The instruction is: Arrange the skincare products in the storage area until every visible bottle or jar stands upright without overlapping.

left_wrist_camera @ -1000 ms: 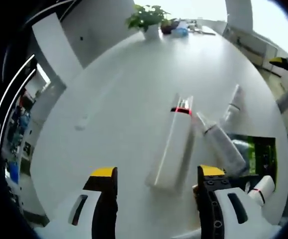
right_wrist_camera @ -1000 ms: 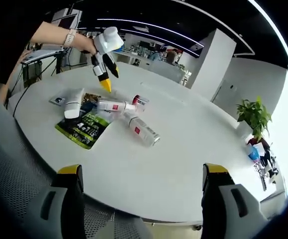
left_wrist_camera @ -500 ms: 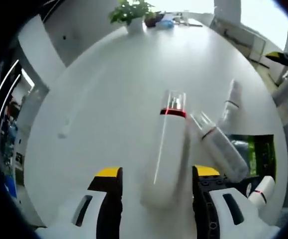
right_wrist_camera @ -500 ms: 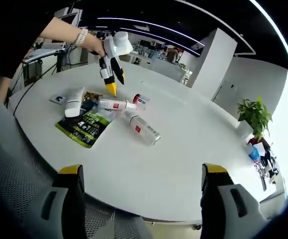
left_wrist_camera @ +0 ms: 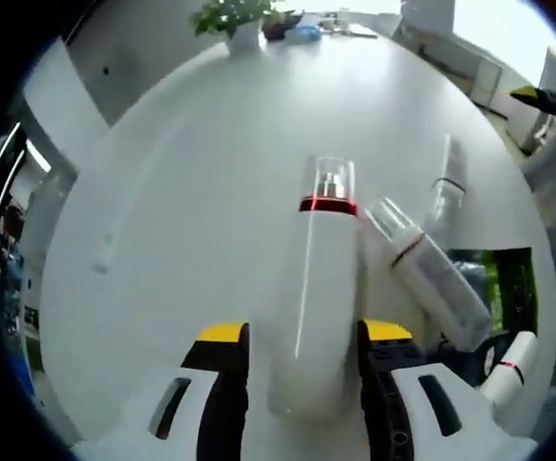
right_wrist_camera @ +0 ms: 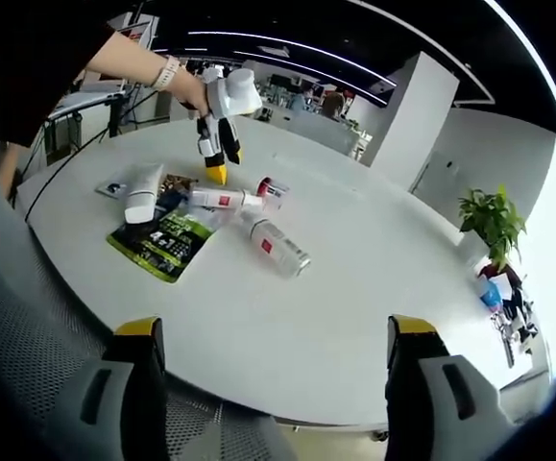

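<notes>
Left gripper (left_wrist_camera: 297, 351) jaws flank the lying white bottle (left_wrist_camera: 314, 298), contact unclear; bare worktop (left_wrist_camera: 191, 192) beyond. Right gripper (right_wrist_camera: 268, 351) jaws gape at the near edge.

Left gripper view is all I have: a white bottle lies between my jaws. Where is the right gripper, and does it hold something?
Observer: The right gripper is open and empty, by the near edge of the white table, apart from the products.
Operator: Is something close to it?
Observer: A grey mesh chair stands at that edge, at the left of the right gripper view.
Operator: I see only a part of a tube. How does it lie?
Observer: The white tube lies flat at the left end of the cluster, touching the green packet.
</notes>
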